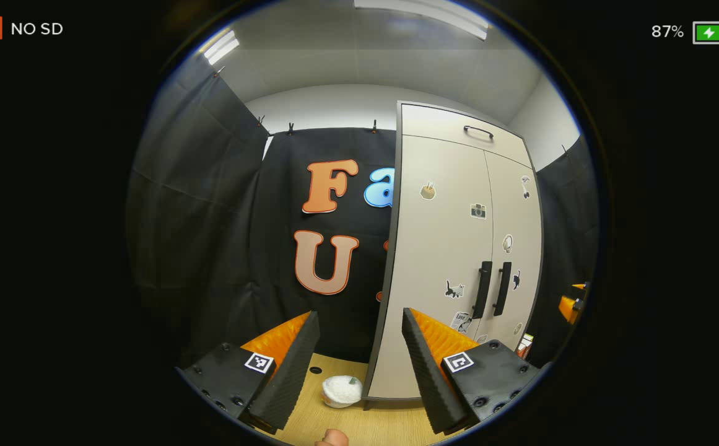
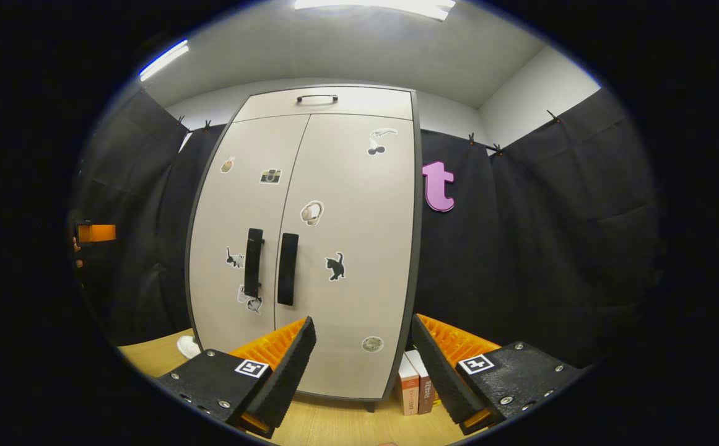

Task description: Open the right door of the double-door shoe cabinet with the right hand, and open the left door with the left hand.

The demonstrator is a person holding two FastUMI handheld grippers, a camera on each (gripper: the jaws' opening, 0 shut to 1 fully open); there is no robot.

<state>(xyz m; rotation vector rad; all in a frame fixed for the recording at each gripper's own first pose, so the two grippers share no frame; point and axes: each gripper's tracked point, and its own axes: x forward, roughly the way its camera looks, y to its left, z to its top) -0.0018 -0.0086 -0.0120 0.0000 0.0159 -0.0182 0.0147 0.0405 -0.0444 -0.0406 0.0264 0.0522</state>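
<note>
Shoe cabinet (image 2: 309,248) doors closed, base partly behind both spread, empty tools (image 1: 359,365) (image 2: 362,365).

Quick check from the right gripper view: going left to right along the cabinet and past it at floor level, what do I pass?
White object on the floor → left door handle → right door handle → black cat sticker → books standing beside the cabinet.

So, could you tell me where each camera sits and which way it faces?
Left gripper view: rides the left gripper, left of the shoe cabinet, viewing it obliquely; own open fingers at bottom.
Right gripper view: rides the right gripper, facing the closed doors almost squarely; own open fingers at bottom.
Shared: cabinet, both door handles.
</note>
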